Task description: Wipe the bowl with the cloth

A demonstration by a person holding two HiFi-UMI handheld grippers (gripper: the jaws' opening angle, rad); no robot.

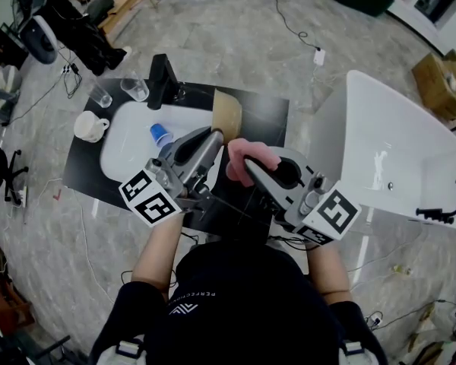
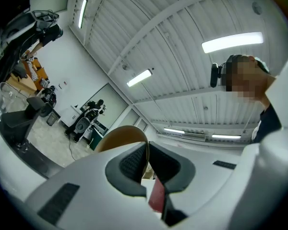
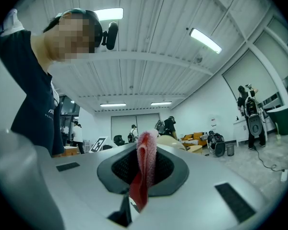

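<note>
Fingers [image 2: 127, 164] of left gripper [image 1: 213, 139] pinch tan bowl [image 1: 228, 114] rim; right gripper [image 1: 242, 167] clamps pink cloth [image 1: 254, 155] just near-right of bowl, both forearms [image 1: 161, 245] reaching far, converging.

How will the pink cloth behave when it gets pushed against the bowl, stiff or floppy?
Probably floppy: the cloth bunches in soft folds between the right gripper's jaws. Likely light, as a narrow pinch holds it. Against the bowl it should squash and conform rather than skid.
</note>
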